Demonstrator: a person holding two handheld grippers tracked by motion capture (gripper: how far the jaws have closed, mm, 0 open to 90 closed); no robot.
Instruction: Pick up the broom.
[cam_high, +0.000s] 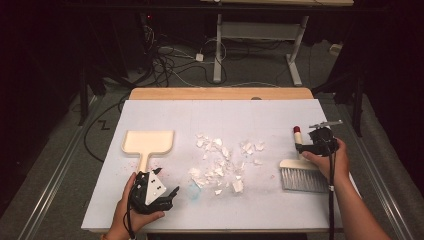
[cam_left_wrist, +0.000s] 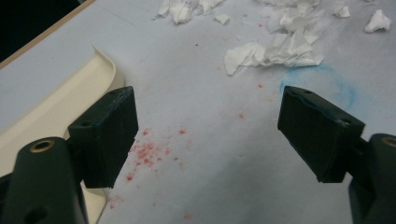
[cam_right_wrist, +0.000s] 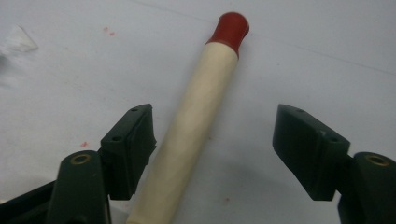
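Brush (cam_right_wrist: 196, 121): cream handle, red tip

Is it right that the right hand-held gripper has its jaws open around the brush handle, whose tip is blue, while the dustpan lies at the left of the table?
Not quite: the tip of the brush handle is red, not blue, as the right gripper view shows. The rest holds: the right hand-held gripper has its jaws open around the handle, and the dustpan lies at the left of the table.

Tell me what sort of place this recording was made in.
Probably a lab or test room, not a home: the table carries a white board as a work surface, loose cables trail over the grey floor, and a height-adjustable desk frame stands behind in a dark room.
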